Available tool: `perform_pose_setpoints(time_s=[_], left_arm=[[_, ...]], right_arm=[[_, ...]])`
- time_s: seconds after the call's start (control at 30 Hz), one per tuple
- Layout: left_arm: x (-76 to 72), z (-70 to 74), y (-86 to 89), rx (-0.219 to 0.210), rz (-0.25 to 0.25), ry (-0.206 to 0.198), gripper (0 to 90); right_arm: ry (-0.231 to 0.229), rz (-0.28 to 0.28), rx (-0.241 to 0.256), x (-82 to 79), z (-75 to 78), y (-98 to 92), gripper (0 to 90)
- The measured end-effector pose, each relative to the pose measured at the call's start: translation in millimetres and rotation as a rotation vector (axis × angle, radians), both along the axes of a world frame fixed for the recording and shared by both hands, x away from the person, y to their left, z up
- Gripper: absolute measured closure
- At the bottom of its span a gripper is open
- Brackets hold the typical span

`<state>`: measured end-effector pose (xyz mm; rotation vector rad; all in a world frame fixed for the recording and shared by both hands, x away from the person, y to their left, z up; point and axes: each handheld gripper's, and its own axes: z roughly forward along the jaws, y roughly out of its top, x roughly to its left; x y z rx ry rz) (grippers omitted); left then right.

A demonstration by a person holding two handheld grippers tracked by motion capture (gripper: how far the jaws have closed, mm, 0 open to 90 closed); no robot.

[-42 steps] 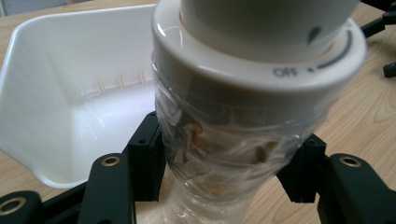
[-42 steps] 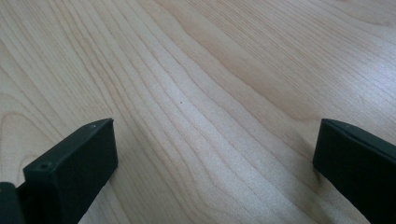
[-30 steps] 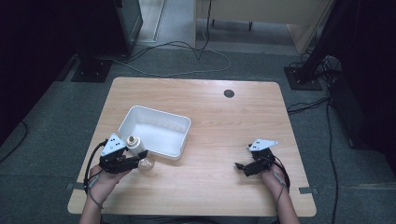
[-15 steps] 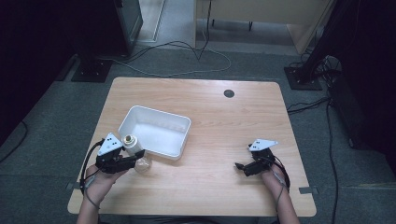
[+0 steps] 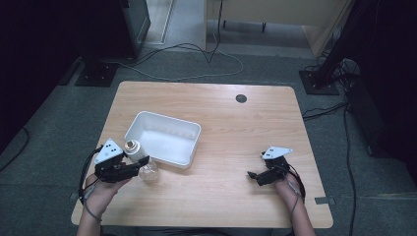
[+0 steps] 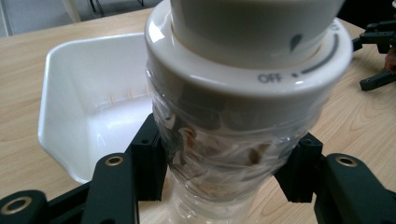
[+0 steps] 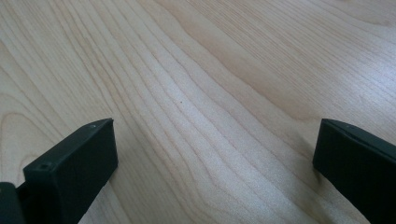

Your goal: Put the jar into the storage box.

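Now left gripper (image 6: 224, 172) clamps clear bottle (image 6: 224, 154) beside white tub (image 6: 88, 107); right gripper (image 7: 215, 172) gapes wide

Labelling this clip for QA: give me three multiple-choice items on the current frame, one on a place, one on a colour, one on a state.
1. Where is the white tub?
A. on the table's left half, beside the left claw
B. by the right claw
C. on the floor

2. What colour is the cap of the clear bottle?
A. red
B. white
C. black

3. How does the right claw stand?
A. shut on the bottle
B. shut on the tub
C. open over bare wood

Key: 1 A, the high view shows the tub just past the left claw. 2 B, the left gripper view shows a white cap marked OFF. 3 C, its jaws stand wide apart with only the table between them.
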<state>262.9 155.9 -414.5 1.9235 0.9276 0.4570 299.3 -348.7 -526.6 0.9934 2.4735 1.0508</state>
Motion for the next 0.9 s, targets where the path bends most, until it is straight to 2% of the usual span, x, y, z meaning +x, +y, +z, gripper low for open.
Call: perform_pose_setpoints(time_s=[0.23,0.5,0.6,0.73,0.9], left_arm=[[-2.6,13.7,-7.5,0.011,-0.024,-0.049,44.2],[-0.5,24.8,-15.5,-0.029,-0.014,-0.119,44.3],[0.2,26.5,-21.0,-0.040,-0.010,-0.161,44.4],[-1.5,23.7,-32.5,-0.025,-0.003,-0.269,44.4],[4.6,14.1,-37.9,-0.081,0.030,-0.315,44.6]], right_arm=[[0.000,0.001,-0.002,-0.1,0.0,-0.2,0.0],[0.000,0.000,-0.002,-0.4,0.0,-0.1,0.0],[0.000,-0.001,-0.002,-0.5,0.0,-0.2,0.0],[-0.001,-0.002,-0.001,-0.7,0.0,-0.2,0.0],[0.000,-0.002,-0.001,-0.9,0.0,-0.2,0.0]])
